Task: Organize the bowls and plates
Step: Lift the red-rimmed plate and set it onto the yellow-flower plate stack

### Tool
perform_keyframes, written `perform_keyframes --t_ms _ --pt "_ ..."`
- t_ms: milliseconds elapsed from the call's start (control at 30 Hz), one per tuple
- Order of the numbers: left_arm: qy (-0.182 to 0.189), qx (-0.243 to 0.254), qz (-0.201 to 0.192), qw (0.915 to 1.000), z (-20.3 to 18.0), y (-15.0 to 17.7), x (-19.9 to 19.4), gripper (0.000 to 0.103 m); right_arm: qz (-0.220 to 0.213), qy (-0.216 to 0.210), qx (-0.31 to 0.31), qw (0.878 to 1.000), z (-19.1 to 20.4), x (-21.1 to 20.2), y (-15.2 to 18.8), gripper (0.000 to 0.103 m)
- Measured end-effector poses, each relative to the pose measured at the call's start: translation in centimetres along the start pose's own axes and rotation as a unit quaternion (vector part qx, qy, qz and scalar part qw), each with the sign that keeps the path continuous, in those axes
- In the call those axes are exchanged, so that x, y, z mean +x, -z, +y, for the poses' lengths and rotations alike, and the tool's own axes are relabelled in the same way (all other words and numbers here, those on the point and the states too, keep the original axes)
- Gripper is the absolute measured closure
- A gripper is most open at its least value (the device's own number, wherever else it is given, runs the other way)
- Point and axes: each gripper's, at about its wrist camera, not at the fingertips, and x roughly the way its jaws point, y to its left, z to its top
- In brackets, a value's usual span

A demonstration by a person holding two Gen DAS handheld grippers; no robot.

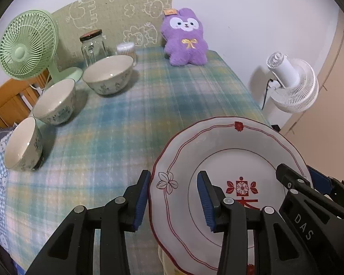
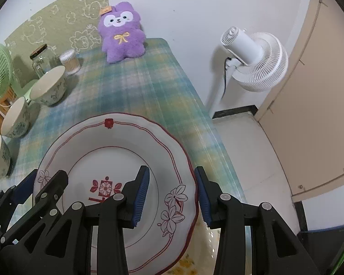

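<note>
A white plate [image 1: 229, 144] with a red rim line and flower prints lies at the near right of the plaid table; it also shows in the right wrist view [image 2: 117, 142]. My left gripper [image 1: 174, 197] is open, its jaws astride the plate's left rim. My right gripper [image 2: 172, 194] is open, its jaws astride the plate's right rim. Three white bowls with blue-green patterns stand in a row at the left: a large one [image 1: 109, 74], a middle one [image 1: 56, 102] and a small one [image 1: 23, 144].
At the back stand a green desk fan [image 1: 26, 45], a glass jar [image 1: 92, 47], a cotton-swab tub [image 1: 126, 49] and a purple plush toy [image 1: 185, 37]. A white floor fan [image 2: 254, 59] stands beyond the table's right edge [image 2: 208, 123]. A wooden chair [image 1: 9, 100] is at left.
</note>
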Motion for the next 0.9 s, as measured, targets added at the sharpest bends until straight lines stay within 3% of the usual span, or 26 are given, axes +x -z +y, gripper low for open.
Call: perform_keyframes --t_ms 233,900 --pt "0.013 -0.002 0.009 0.9999 -0.7 1.7 -0.3 0.061 0.008 0.007 0.008 1.0 -1.2 -0.1 2.0 0.059" --pt "0.003 0.02 0.025 0.9995 -2.5 5.5 -0.1 0.061 0.038 0.026 0.017 0.999 -2.6 0.8 5.7 0.059"
